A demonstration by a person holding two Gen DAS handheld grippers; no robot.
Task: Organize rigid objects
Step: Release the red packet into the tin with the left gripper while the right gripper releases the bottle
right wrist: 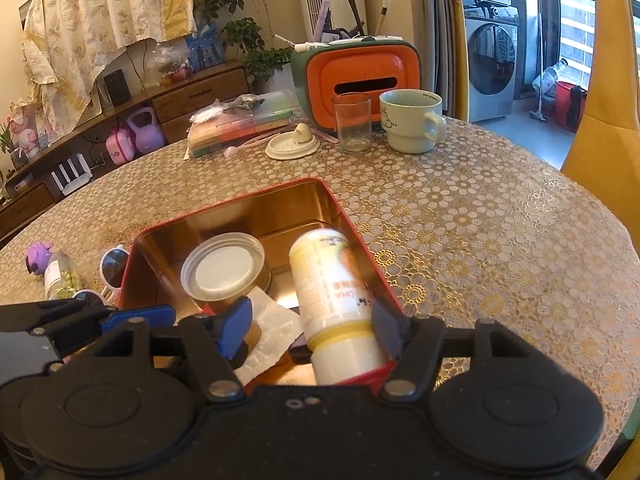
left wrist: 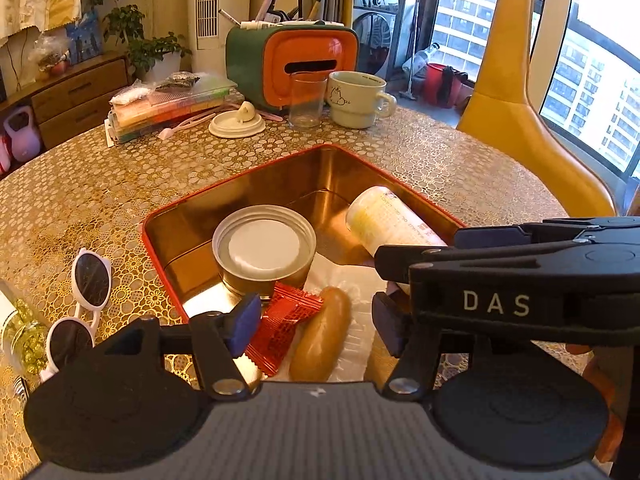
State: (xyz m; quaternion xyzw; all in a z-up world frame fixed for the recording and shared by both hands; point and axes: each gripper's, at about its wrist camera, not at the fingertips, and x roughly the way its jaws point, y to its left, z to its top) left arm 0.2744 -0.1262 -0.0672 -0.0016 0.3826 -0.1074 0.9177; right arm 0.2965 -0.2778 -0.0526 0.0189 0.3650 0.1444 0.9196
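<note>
We see a red metal tin with a shiny gold inside [left wrist: 168, 240] on a round table covered in a gold floral-patterned cloth [left wrist: 120, 184], and the things being sorted lie inside it. A short round can with a white lid [left wrist: 264, 246] stands upright near the tin's left wall. A pale yellow and white cylindrical bottle [right wrist: 332, 292] lies on its side along the right wall, its white cap end resting at the near rim. In the near part of the tin, a red foil snack packet [left wrist: 286, 324] and a tan sausage-shaped piece [left wrist: 322, 334] lie side by side on a white wrapper [right wrist: 276, 324]. The left gripper [left wrist: 316, 320] hovers over this pair with its blue-padded jaws spread apart, the pads touching neither item. The right gripper [right wrist: 316, 326] has its jaws released as well: the bottle lies between them, close against the right pad, with a clear gap to the left pad, so we read no grip. Outside the tin on the left lie white-framed sunglasses with dark lenses [left wrist: 86, 304] and a small clear bottle of yellow capsules [right wrist: 60, 276]. At the far side of the table stand a clear drinking glass [left wrist: 306, 100], a pale green mug [left wrist: 358, 98] and a green and orange box [left wrist: 292, 66].
</note>
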